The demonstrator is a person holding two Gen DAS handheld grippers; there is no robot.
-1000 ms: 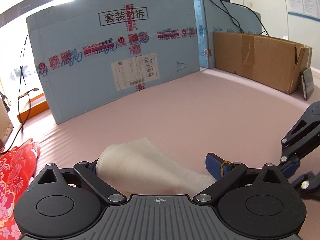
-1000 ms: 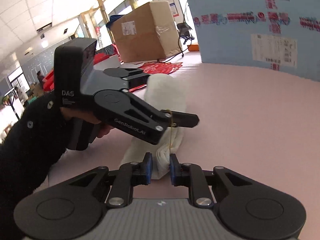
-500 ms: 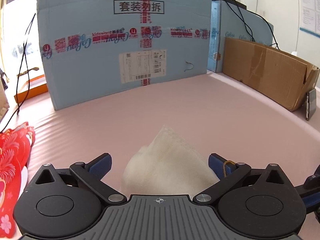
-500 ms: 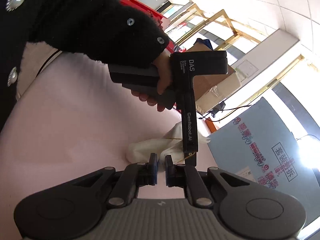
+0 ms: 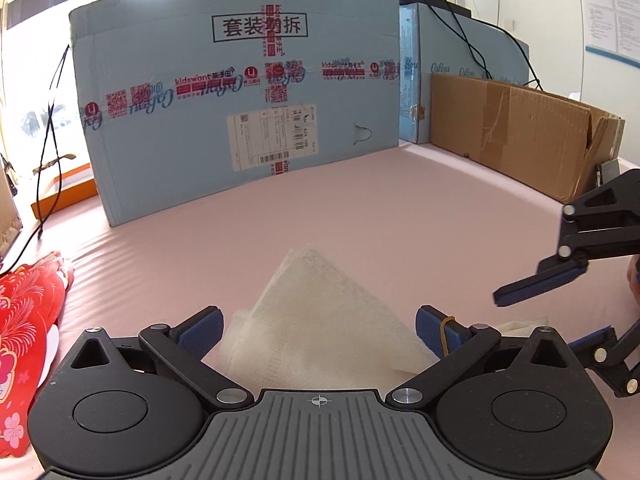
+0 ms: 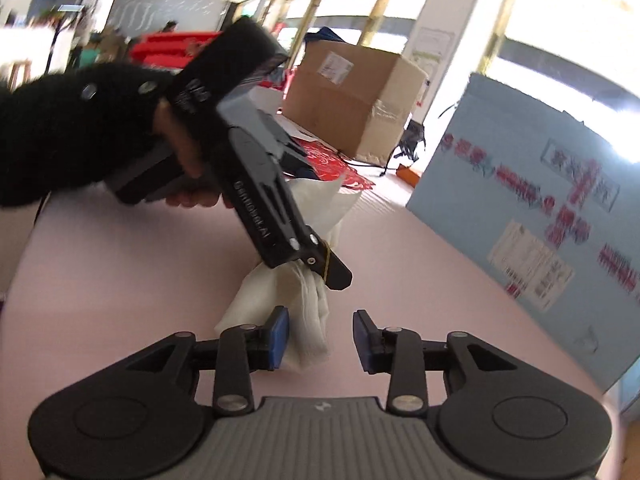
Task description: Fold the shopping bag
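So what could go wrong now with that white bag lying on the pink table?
The right gripper has just been opening, and the folded white bag is held by nothing, so its layers may spring apart. The left gripper is open too, straddling the bag; closing carelessly could bunch it. One right finger hovers close by and could knock the left.

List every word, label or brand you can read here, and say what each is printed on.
"套装勿拆": boxed print on the blue carton.
"kidswant": red tape across that carton.
"GenRobot.AI": left gripper, blurred but legible on its arm.
Shipping label: too small to read.
Wall posters: unreadable.
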